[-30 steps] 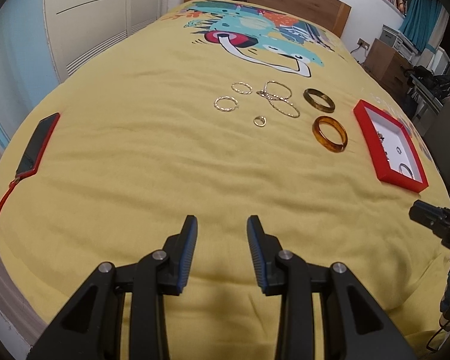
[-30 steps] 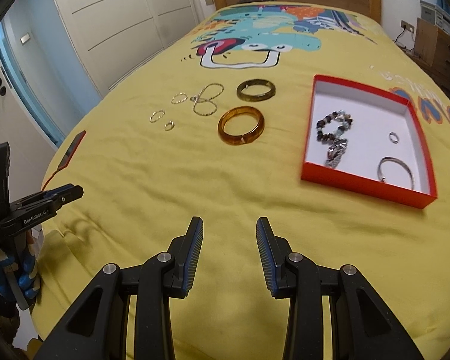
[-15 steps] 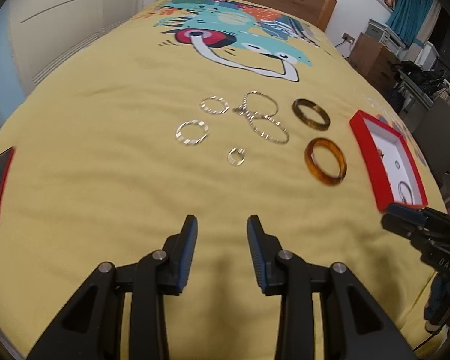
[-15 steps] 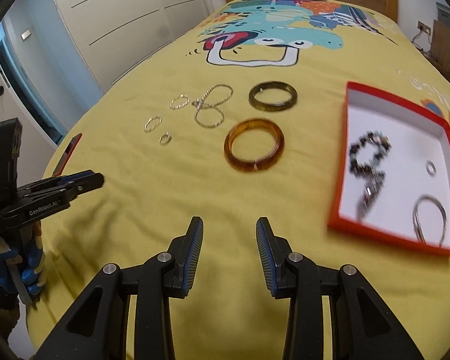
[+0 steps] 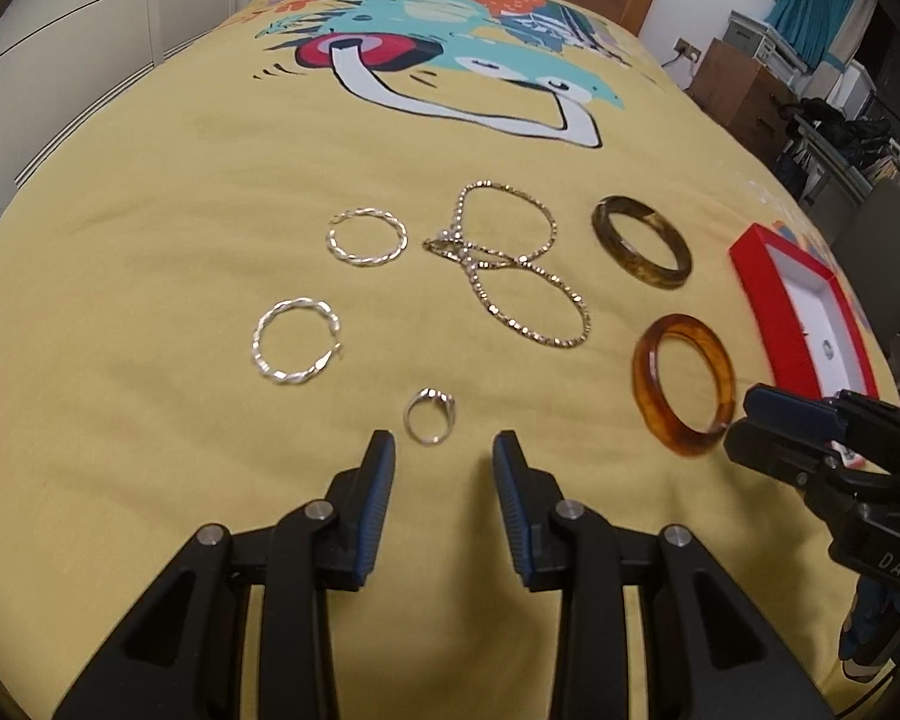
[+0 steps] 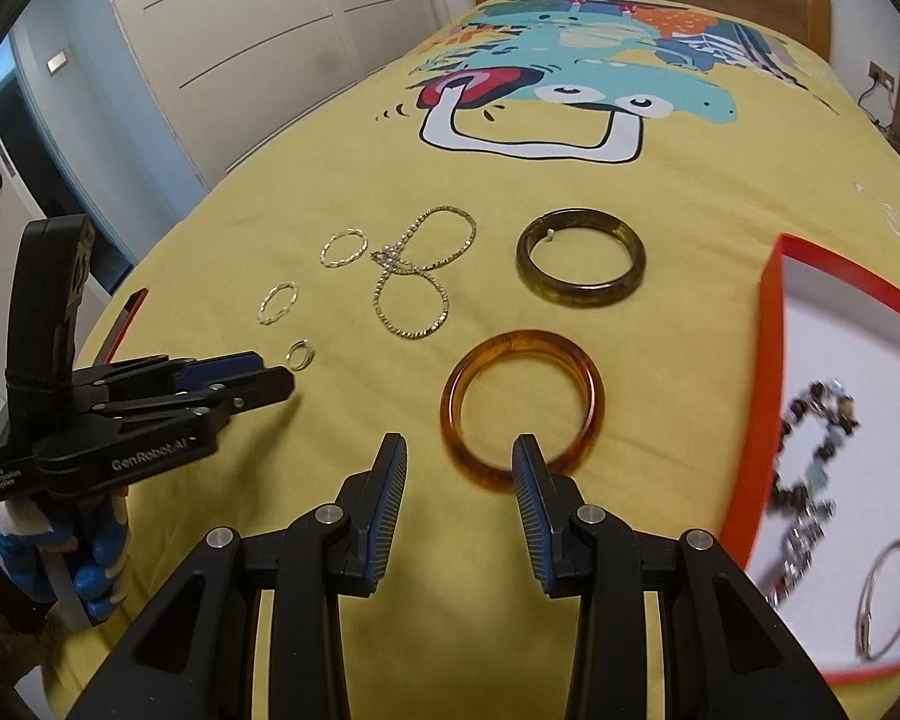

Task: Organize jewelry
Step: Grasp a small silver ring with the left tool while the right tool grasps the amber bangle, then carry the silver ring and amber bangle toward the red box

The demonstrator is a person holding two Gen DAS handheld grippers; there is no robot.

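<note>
Where legible, "GenRobot.AI" on left gripper (image 6: 270, 378).

The bed cover (image 5: 150, 192) is yellow, with a big cartoon picture (image 5: 450, 60) in teal, red, white and orange. The bangle (image 6: 522, 408) nearest the red box (image 6: 762, 396) is see-through orange-brown. The bangle (image 6: 581, 264) behind it is dark olive brown with specks. The chain (image 5: 510, 264) is gold. The two twisted hoops (image 5: 297, 341) and the little ring (image 5: 429, 416) are silver. The box is white inside. Both claws (image 6: 457, 468) are black with blue ribbed pads (image 5: 381, 495).
</note>
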